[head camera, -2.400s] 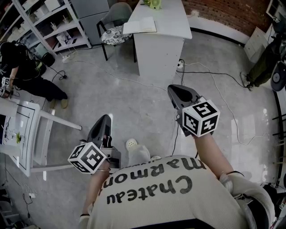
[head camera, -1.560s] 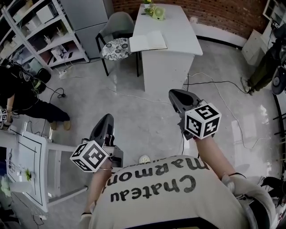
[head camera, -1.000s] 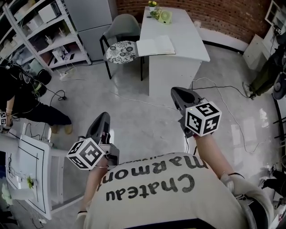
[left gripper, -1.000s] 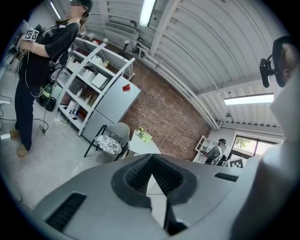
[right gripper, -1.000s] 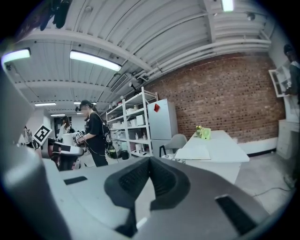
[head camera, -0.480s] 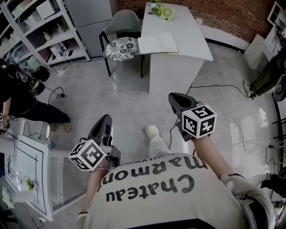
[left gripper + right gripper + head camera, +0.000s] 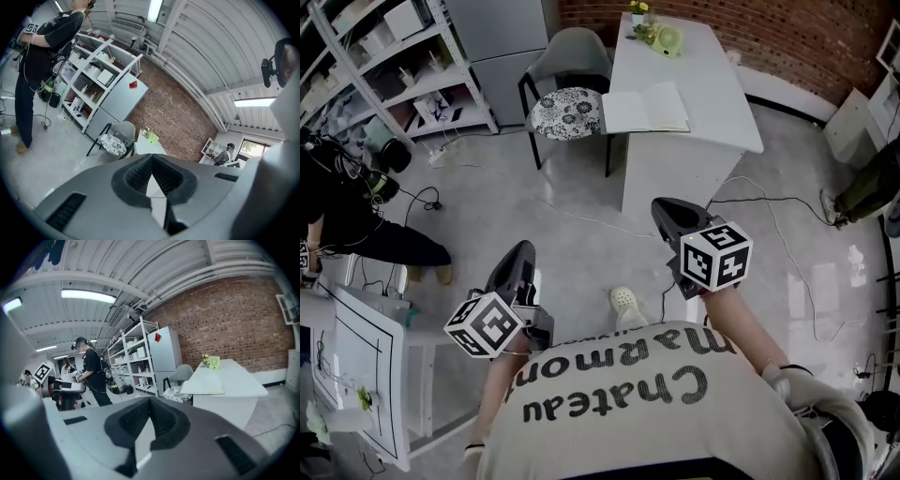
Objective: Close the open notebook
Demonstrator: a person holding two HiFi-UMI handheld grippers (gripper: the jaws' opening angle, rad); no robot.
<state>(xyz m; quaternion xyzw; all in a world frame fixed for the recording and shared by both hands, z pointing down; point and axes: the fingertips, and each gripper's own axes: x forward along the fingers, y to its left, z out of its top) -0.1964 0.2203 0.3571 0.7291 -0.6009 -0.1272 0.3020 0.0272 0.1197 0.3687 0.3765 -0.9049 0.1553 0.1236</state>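
Walking is bringing the white tabletop (image 7: 724,105) nearer in the head view than it was a moment ago. The open notebook (image 7: 646,110) is lying flat at the tabletop's left edge, toward the near corner, just beside the chair (image 7: 570,112). Its two pages are spreading from side to side across the tabletop. Both grippers are hanging over the floor (image 7: 581,197), well apart from the notebook. The right gripper (image 7: 667,210) is sitting nearer, with the notebook ahead and a bit to its left. The left gripper (image 7: 521,251) is sitting farther back.

In the left gripper view, the jaws are pressing together with nothing between them. The tabletop is peeking over them, far off.

In the right gripper view, the jaws are pressing together too, holding nothing. The notebook is showing far ahead, up and to the right of them. The right hand is probably going to reach it first.
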